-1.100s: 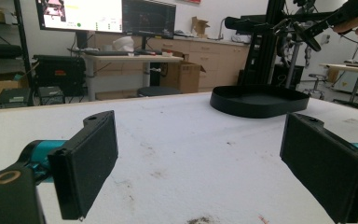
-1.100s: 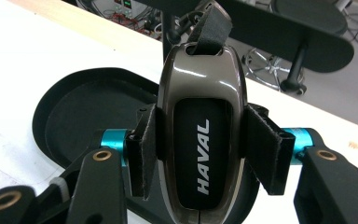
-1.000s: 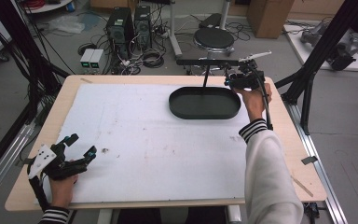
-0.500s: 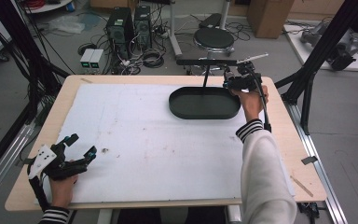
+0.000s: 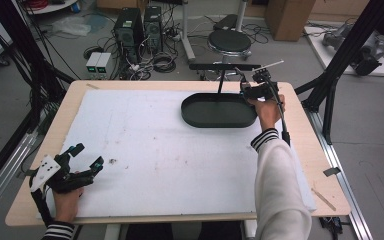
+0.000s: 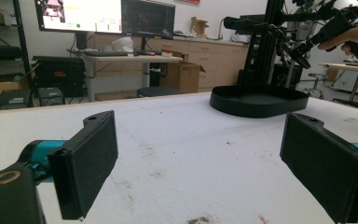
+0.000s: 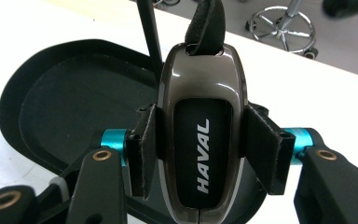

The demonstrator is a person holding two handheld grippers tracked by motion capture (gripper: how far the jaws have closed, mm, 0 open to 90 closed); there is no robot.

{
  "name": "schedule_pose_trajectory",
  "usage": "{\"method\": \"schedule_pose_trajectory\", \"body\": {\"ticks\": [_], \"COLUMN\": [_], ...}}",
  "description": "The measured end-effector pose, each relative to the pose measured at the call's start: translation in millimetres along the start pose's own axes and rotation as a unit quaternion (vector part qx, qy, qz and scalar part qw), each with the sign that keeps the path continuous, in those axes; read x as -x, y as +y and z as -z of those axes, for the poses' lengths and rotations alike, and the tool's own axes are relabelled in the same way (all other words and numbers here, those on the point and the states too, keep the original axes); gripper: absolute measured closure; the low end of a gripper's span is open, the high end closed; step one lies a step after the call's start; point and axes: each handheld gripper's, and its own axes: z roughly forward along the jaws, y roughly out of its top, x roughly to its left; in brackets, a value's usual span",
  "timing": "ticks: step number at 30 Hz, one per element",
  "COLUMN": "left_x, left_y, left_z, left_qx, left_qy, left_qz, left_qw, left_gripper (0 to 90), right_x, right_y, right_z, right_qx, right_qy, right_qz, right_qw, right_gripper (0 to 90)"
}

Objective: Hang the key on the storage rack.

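Note:
A dark glossy key fob marked HAVAL sits upright between the pads of my right gripper, which is shut on its sides. Its black strap runs up out of the picture. Below it lies a black oval tray with a thin post. In the high view my right gripper is at the tray's far right end, under the stand's crossbar. My left gripper rests at the near left on the white mat, open with nothing between its jaws. My left gripper faces the tray.
A white mat covers most of the wooden table. Beyond the far edge stand a stool and computer towers amid cables. Black frame legs rise at the right. Small dark specks lie on the mat near my left gripper.
My right gripper has shifted slightly left and toward me at the stand, still shut on the key fob. The left gripper has not moved.

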Motion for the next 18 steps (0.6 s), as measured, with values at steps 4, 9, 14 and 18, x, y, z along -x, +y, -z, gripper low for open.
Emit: {"method": "schedule_pose_trajectory", "body": {"ticks": [4,9,14,18], "left_x": [-0.1,0.0,-0.1,-0.1], "left_y": [0.0,0.0,0.0,0.0], "left_z": [0.0,0.0,0.1,0.1], "left_qx": [0.000,0.000,0.000,0.000], "left_qy": [0.000,0.000,0.000,0.000], "left_qz": [0.000,0.000,-0.001,0.000], "left_qw": [1.0000,1.0000,1.0000,1.0000], "left_gripper": [11.6,11.6,11.6,11.6], "right_x": [-1.2,-2.4,-3.5,-4.0], "right_y": [-0.1,-0.6,-0.5,0.0], "right_z": [-3.8,-7.3,-10.0,-12.8], "right_qx": [-0.002,-0.008,-0.011,-0.011], "right_qy": [0.003,0.008,0.015,0.025], "right_qz": [0.004,0.007,0.013,0.016], "right_qw": [1.0000,0.9999,0.9997,0.9995], "right_gripper": [47.9,47.7,47.3,41.2]}}
